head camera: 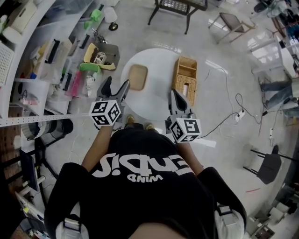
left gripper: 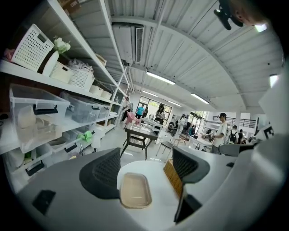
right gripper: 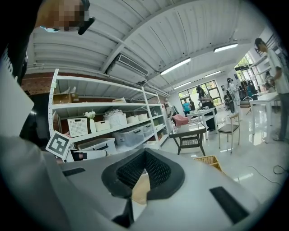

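A round white table (head camera: 159,63) stands in front of me, with a shallow tan tray (head camera: 138,77) on its left part and a wicker basket (head camera: 186,80) on its right part. My left gripper (head camera: 117,87) hovers over the table's near left edge, open and empty. In the left gripper view the tray (left gripper: 133,190) shows between the spread jaws of that gripper (left gripper: 144,168), and the basket (left gripper: 171,177) lies beside the right jaw. My right gripper (head camera: 175,96) hangs at the near right edge, shut on nothing (right gripper: 144,169). Only a tan sliver of the tray (right gripper: 141,189) shows below its jaws.
White shelving (head camera: 46,56) with bins and baskets runs along the left. A black-framed low table (head camera: 177,7) and a chair (head camera: 233,21) stand beyond the round table. Cables and a power strip (head camera: 240,113) lie on the floor at right, near a dark chair (head camera: 268,165). People stand far back.
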A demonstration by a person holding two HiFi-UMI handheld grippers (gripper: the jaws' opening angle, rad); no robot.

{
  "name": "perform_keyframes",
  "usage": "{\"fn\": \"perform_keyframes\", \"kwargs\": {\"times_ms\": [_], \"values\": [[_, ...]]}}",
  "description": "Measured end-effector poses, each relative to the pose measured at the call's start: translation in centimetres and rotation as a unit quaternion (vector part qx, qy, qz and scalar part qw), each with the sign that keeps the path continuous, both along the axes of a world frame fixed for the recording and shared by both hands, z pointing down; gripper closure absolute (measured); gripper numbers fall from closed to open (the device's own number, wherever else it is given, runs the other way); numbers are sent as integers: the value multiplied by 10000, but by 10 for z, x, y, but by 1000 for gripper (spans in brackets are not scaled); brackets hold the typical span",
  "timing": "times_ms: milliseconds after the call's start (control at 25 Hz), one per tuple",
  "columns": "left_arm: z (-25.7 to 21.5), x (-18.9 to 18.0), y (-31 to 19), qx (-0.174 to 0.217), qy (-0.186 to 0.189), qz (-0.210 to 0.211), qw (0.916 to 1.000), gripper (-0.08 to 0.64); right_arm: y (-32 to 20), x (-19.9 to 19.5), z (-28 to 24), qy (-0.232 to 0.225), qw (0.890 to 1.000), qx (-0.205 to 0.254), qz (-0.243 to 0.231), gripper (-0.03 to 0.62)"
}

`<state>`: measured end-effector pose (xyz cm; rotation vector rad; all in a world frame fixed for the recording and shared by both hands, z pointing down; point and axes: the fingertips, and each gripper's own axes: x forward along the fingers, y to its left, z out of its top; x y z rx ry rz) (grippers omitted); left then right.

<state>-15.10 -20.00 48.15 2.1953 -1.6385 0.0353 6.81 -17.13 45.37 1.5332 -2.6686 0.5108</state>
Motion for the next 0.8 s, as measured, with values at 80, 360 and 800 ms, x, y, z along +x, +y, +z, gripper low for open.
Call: {"fn": "perform_keyframes", "kwargs": {"times_ms": [80, 360, 800], "values": [[13, 0, -6, -133, 42, 7, 9999, 212, -1, 1, 1, 8, 10000, -21, 35, 594], [71, -1, -29, -718, -14, 91, 9974, 215, -7, 8, 7, 97, 9997, -145, 153, 595], [177, 5, -35, -1851, -56, 260, 9824, 225, -13, 13, 19, 234, 9988, -316, 276, 595]]}}
